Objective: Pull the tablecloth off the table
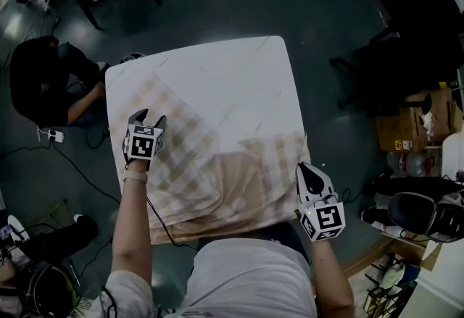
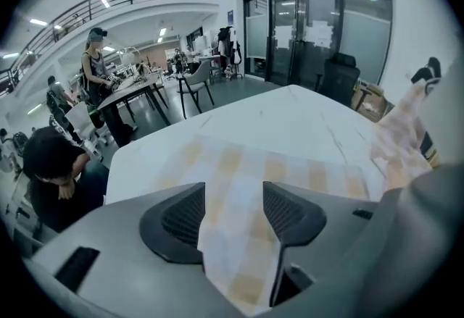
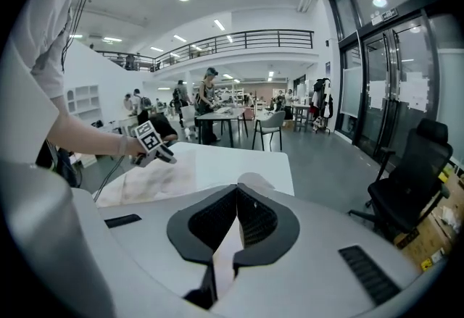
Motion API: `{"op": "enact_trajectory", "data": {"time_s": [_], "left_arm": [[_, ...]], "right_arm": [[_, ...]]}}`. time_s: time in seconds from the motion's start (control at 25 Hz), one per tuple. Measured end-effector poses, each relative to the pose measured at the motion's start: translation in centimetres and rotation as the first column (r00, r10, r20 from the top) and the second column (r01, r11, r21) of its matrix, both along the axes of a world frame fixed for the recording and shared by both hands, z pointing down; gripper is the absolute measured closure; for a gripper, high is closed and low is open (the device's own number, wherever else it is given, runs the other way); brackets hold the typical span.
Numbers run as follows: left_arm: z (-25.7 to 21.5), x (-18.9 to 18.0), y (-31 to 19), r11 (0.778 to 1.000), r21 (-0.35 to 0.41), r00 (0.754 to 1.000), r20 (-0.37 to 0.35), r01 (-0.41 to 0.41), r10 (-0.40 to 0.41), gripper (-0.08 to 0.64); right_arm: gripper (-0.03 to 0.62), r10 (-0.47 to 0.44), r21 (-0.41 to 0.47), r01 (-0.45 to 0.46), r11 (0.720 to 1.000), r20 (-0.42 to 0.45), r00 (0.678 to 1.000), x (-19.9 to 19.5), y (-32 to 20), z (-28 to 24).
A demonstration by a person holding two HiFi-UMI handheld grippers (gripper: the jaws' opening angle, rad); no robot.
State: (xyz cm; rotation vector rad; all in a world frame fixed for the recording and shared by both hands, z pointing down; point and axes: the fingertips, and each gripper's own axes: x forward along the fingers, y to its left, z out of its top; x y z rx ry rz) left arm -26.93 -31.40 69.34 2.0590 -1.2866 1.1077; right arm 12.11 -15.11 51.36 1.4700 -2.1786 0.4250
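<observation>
Two grippers: left gripper (image 1: 148,116) jaws spread (tablecloth (image 1: 196,153) between them), right gripper (image 1: 307,170) jaws pinching it.

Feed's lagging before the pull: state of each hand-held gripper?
Left hand-held gripper: open, tablecloth loose between its jaws.
Right hand-held gripper: closed on the tablecloth.

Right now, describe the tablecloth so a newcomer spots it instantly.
Find the white square table in the middle of the head view. The tablecloth is the crumpled sheet over its near half, one edge pinched in the right gripper. Unlike the plain table, it carries faint beige checks.
</observation>
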Motion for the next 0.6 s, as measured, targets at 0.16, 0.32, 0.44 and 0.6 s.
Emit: {"op": "enact_trajectory", "data": {"time_s": [0.16, 0.32, 0.44, 0.6], "left_arm": [[1.6, -0.7, -2.5, 1.000, -0.010, 1.000, 0.021, -0.010, 0.010, 0.318], [2.7, -1.3, -3.6, 0.999, -0.043, 1.000, -0.016, 0.005, -0.006, 0.293], [2.9, -1.4, -3.6, 0.997, -0.067, 0.995, -0.091, 0.035, -0.041, 0.290], [2.8, -1.2, -3.1, 0.998, -0.037, 0.991, -0.118, 0.052, -0.056, 0.308]], "right_arm": [[0.569, 0.008, -0.014, -0.008, 1.000, -0.009, 1.000, -0.6, -0.3, 0.4], [0.569, 0.017, -0.020, -0.018, 1.000, -0.013, 1.000, -1.0, -0.2, 0.6], [0.569, 0.027, -0.018, -0.028, 0.999, -0.017, 0.999, -0.8, 0.0, 0.5], [0.569, 0.039, -0.009, -0.039, 0.999, -0.018, 0.999, -0.6, 0.4, 0.3]]}}
